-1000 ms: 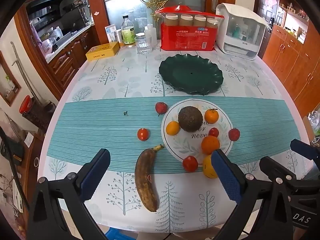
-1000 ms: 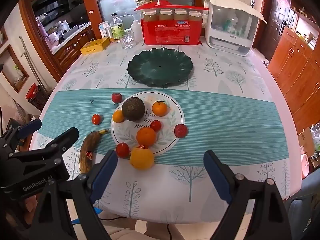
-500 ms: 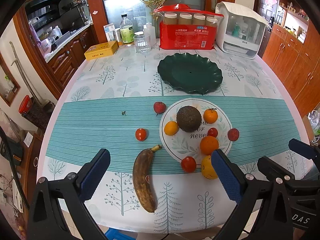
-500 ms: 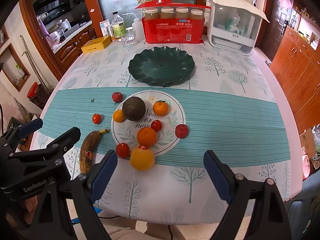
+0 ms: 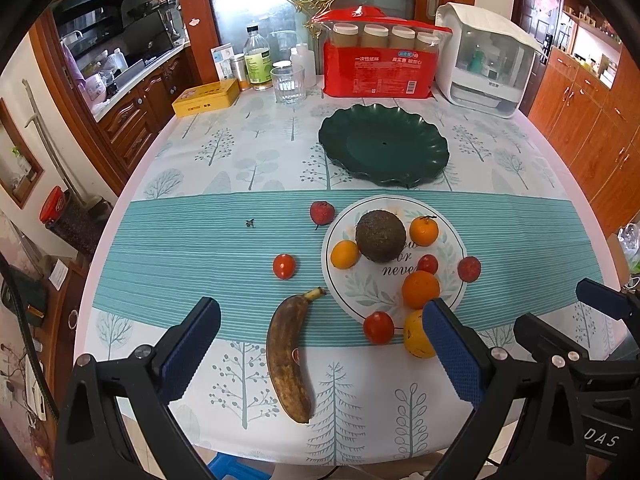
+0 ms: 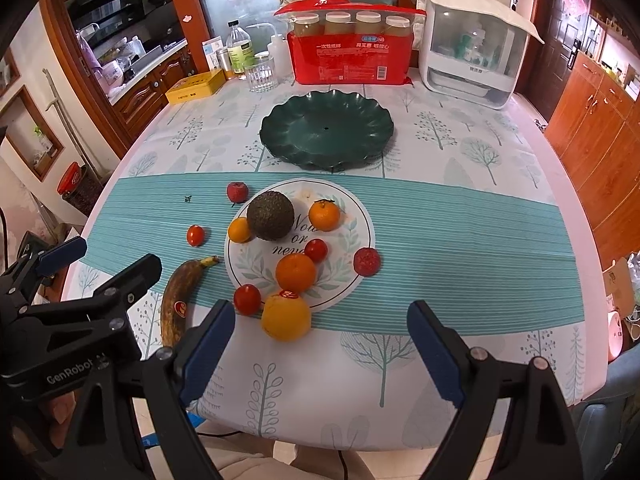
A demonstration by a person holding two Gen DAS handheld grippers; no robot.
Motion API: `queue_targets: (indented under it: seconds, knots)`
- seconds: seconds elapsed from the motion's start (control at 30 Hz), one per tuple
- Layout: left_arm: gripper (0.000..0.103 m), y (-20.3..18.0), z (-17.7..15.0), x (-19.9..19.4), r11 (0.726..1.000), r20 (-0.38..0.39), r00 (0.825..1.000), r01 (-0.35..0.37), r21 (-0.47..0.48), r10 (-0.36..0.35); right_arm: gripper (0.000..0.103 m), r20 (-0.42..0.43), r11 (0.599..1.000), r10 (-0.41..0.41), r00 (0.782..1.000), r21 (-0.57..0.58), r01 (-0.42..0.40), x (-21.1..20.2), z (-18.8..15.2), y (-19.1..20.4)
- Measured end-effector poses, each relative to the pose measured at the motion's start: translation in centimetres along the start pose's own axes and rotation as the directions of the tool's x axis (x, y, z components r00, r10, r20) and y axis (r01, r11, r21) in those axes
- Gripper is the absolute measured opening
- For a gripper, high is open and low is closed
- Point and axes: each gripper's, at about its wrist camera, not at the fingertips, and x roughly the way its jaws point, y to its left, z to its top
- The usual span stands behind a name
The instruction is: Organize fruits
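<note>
Your left gripper and right gripper: black frames, blue textured pads on the fingertips, silver screws behind them, white "GenRobot" and "DAS" lettering.

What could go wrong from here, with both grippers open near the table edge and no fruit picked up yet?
1. The round fruit could roll: the big orange sits off the white plate toward the table edge, so a nudge from the right gripper might send it off.
2. The banana looks overripe; a hard squeeze by the left gripper may crush it.
3. Small tomatoes may slip from wide pads.
</note>
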Motion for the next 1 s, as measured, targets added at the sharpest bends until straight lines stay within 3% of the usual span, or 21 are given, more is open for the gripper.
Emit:
queue_targets:
  seconds: [1.0]
  knots:
    - [0.100, 0.5, -1.0, 0.4, 1.000, -0.021, 1.000, -0.005, -0.014, 0.005, 0.089, -0.010, 1.000, 0.025, 1.000, 0.002, -0.025, 0.6, -0.3, 1.3]
